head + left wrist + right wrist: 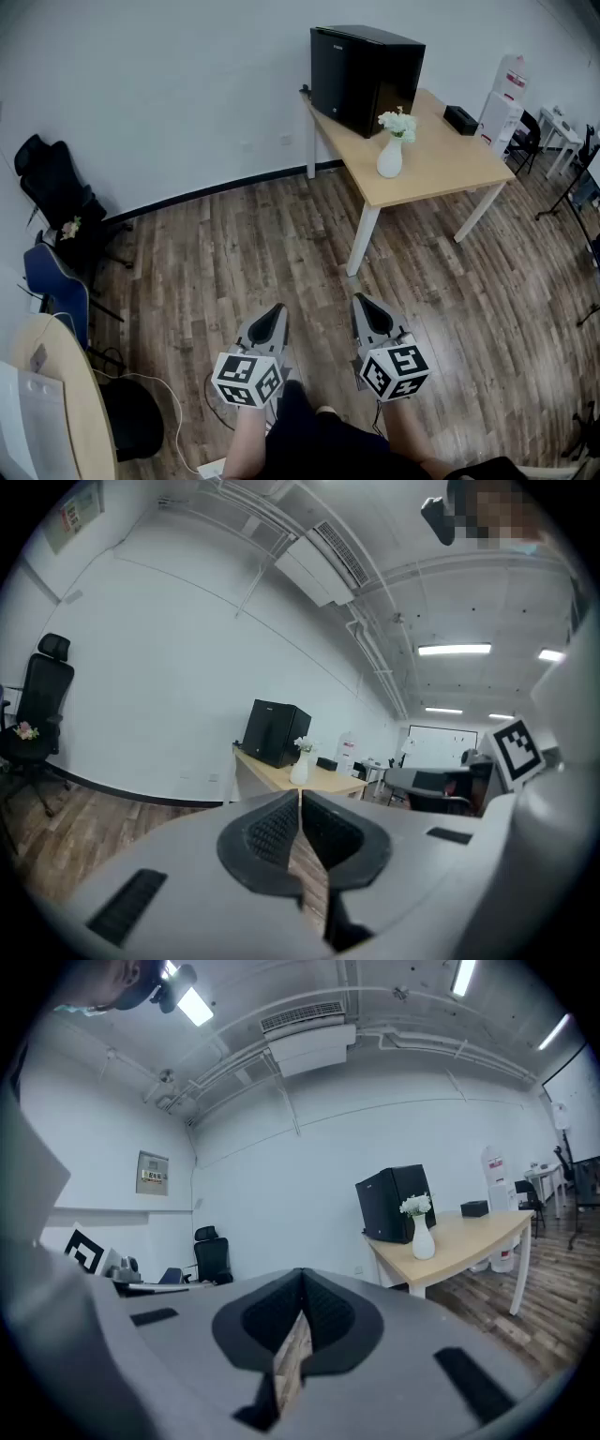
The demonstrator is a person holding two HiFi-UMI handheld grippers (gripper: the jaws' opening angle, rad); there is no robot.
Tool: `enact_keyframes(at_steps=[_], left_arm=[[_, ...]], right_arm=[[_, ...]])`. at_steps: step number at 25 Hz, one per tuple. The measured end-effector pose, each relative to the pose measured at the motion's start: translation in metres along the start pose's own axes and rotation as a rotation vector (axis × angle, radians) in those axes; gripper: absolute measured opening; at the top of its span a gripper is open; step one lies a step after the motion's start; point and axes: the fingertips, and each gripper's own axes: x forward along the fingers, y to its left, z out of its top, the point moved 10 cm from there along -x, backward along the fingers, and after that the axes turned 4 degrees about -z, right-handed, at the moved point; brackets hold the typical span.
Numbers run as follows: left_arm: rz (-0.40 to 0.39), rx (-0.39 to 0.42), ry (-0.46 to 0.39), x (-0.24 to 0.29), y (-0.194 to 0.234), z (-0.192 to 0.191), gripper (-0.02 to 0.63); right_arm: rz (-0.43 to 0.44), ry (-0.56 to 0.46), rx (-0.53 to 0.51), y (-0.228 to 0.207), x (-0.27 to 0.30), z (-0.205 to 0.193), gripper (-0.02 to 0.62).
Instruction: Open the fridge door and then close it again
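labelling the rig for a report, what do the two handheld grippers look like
Both the left gripper and right gripper have grey tapered shells with black ribbed pads. Each carries a white cube printed with black square markers.

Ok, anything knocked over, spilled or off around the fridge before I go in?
Nothing stands out. The fridge sits on the table with its door shut, the vase near it stands upright, and no spill shows on the tabletop.
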Motion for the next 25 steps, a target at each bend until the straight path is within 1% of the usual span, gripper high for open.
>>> enact_keyframes(at_steps=[6,12,16,20,25], left_arm=[[-0.002,0.013,-0.025,-0.017,-0.037,-0.004,0.011],[-0.003,0.036,-0.033,-0.022,-0.055,-0.002,0.011],[0.005,0.039,-0.047,-0.020,-0.051,0.003,0.011],[0.009,0.036,-0.060,-0.008,-0.039,0.008,0.011],[0.018,0.032,-0.051,0.020,-0.009,0.015,0.011]], right_arm=[[-0.008,-0.003,-0.004,-0.007,-0.042,-0.004,-0.011],[-0.013,-0.021,0.016,-0.013,-0.054,0.000,-0.010],[-0.009,-0.011,-0.005,-0.012,-0.048,0.001,-0.009],[-0.004,-0.002,-0.007,-0.015,-0.028,0.002,-0.009],[-0.006,0.006,-0.013,-0.023,0.014,0.008,-0.009]])
